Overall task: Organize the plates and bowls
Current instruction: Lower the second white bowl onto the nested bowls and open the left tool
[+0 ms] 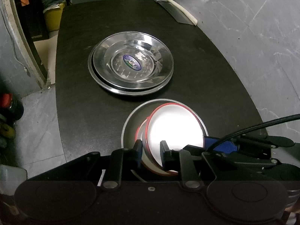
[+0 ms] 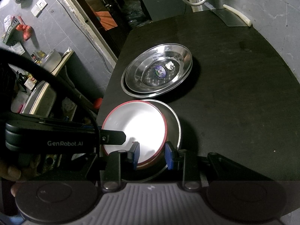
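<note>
Two stacked steel plates (image 1: 105,60) (image 2: 138,71) lie mid-table, the top one with a blue sticker. Nearer me a steel bowl (image 1: 129,123) (image 2: 173,120) holds two nested white bowls with red rims (image 1: 174,123) (image 2: 135,123); the upper one sits tilted. My left gripper (image 1: 151,150) straddles the near rims of the white bowls, one pad outside and one inside, both touching. My right gripper (image 2: 152,155) has one blue pad inside the white bowl and the other outside the steel bowl's wall, shut on both walls.
The black table (image 1: 206,75) drops off at its left edge (image 1: 58,93) to a tiled floor. A cleaver (image 1: 176,11) (image 2: 230,16) lies at the far right corner against the grey wall. The left gripper's housing (image 2: 63,142) and cable cross the right view.
</note>
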`<state>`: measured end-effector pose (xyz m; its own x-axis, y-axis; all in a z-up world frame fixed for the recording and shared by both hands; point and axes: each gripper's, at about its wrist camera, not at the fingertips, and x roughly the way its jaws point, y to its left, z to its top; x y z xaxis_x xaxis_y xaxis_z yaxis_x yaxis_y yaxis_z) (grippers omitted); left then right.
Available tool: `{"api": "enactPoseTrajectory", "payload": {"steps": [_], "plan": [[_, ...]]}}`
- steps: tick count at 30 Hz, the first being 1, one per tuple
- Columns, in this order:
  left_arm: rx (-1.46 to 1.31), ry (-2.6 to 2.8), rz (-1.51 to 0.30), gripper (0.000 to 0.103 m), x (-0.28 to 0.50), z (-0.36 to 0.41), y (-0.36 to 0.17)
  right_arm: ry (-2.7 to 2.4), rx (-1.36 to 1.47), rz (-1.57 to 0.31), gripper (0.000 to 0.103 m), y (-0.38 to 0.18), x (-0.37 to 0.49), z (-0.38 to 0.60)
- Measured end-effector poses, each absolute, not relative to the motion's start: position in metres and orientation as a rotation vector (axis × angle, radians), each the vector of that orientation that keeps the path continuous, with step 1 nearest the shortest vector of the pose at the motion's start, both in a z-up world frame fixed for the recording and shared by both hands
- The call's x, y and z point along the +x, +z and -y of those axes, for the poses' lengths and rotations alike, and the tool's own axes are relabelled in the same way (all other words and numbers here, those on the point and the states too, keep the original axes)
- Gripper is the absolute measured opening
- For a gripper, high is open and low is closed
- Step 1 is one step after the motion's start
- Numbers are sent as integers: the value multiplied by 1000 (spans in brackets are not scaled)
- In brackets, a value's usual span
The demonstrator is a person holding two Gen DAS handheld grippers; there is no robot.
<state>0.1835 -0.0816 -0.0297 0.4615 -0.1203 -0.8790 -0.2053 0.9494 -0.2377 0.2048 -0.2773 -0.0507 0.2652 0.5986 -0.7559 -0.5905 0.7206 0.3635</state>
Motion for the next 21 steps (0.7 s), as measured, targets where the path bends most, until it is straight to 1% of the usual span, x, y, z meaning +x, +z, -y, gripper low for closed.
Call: {"api": "enactPoseTrajectory", "payload": {"steps": [3,6,10,12,15,17,19,20,21], "plan": [[-324,56,-1102,24,185,83,-29,805,12,-1026,32,-51,205,278],[-306,72,-1112,29,186,84,-28,808,18,-1029,32,-51,206,279],[-309,73,-1113,30,187,82,-27,812,29,-1030,33,-51,206,280],[-309,76,-1113,32,187,81,-27,812,33,-1030,34,-51,208,282],[-318,86,-1103,38,186,78,-25,813,40,-1030,34,-52,209,282],[-330,88,-1087,45,184,76,-22,811,41,-1024,34,-51,209,282],[-333,96,-1067,57,180,74,-18,810,40,-1015,36,-50,209,283],[-338,99,-1054,60,178,73,-15,810,41,-1009,37,-49,209,284],[-345,103,-1041,65,175,71,-13,810,41,-1005,39,-48,209,285]]}}
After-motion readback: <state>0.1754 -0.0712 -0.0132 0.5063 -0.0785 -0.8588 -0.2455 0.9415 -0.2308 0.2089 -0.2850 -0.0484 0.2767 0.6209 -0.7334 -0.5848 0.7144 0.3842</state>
